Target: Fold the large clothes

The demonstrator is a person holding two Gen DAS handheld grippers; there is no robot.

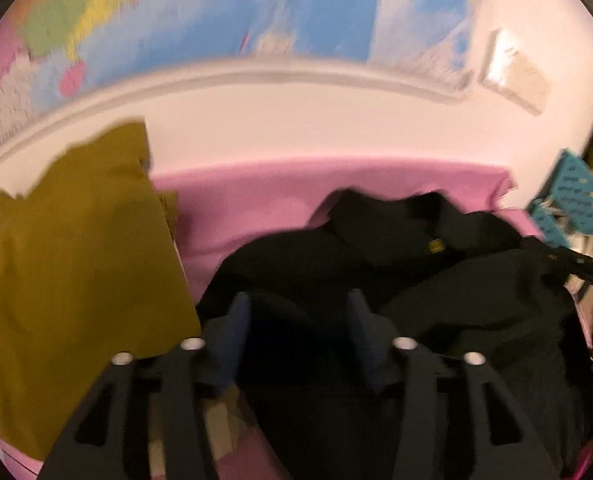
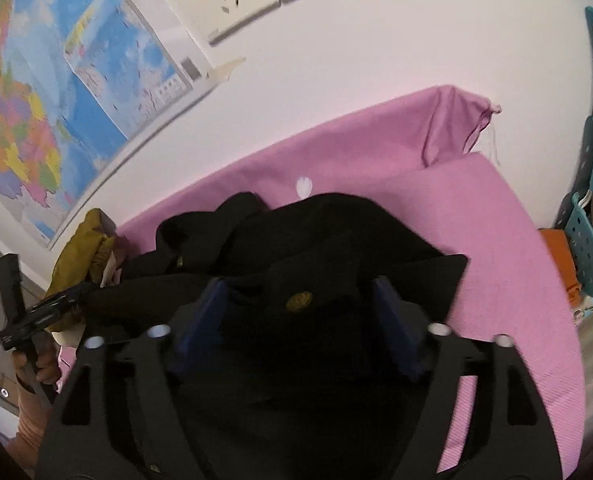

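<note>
The black coat (image 2: 320,248) lies in a bumpy heap on the pink sheet (image 2: 508,248) of the bed, close to the edge by the wall. It looks big, thick and soft, so it will likely feel heavy and flop down when lifted. It has round gold buttons (image 2: 299,302) and a collar, which are stiffer spots. A good place to grab is a flat edge or a shoulder, not the lumpy middle.

The right claw (image 2: 302,320) hangs over the near part of the coat, pointing toward the wall. Its fingers are spread wide and hold nothing. The left claw (image 1: 298,332) hangs low over the coat's other side, also spread apart and holding nothing. A yellow cloth (image 1: 76,280) sits just beside the coat.
</note>
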